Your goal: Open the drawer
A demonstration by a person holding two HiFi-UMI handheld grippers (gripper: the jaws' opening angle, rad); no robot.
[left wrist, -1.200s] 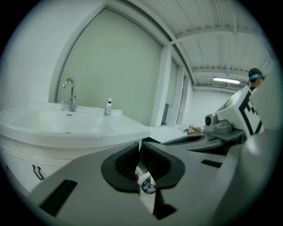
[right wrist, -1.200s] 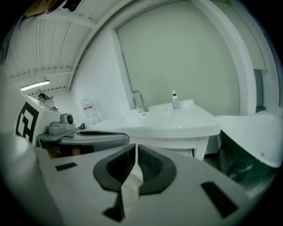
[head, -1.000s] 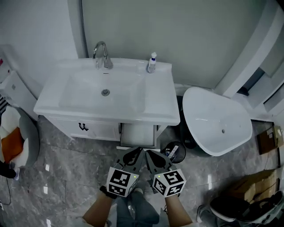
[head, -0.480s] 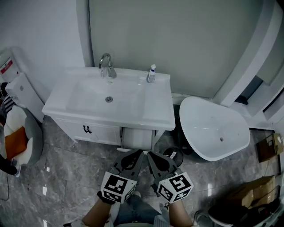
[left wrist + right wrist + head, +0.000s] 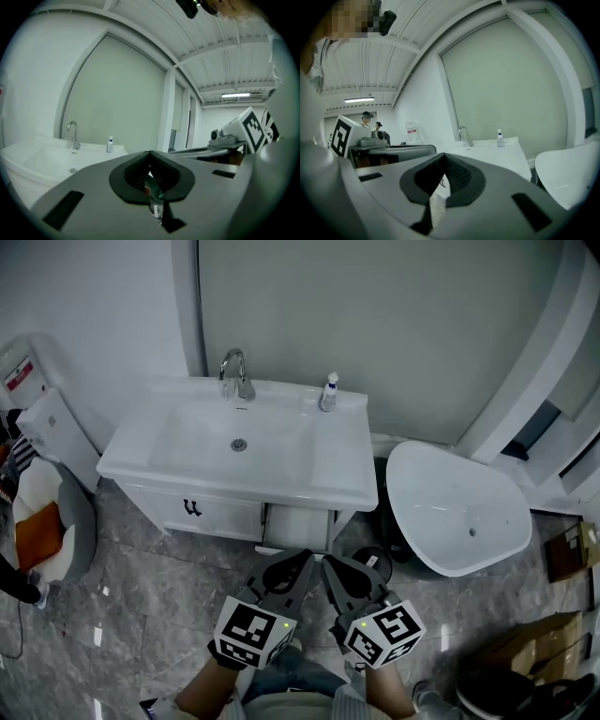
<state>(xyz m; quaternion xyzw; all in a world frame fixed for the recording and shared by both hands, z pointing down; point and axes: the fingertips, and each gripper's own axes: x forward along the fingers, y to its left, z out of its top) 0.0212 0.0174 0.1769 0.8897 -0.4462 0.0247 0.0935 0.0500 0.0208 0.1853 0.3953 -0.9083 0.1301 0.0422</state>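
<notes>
White drawer [image 5: 298, 529] just beyond left gripper [image 5: 302, 563], right gripper [image 5: 330, 566]; apart.

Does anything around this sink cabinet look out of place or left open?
Yes: the drawer under the sink counter stands partly pulled out, while the door beside it sits shut. Nothing looks spilled or broken.

Ahead of my jaws: glossy white basin [image 5: 319, 465], shiny metal tap [image 5: 244, 385], smooth white drawer [image 5: 298, 526]; under them polished grey stone-look floor [image 5: 141, 587].
</notes>
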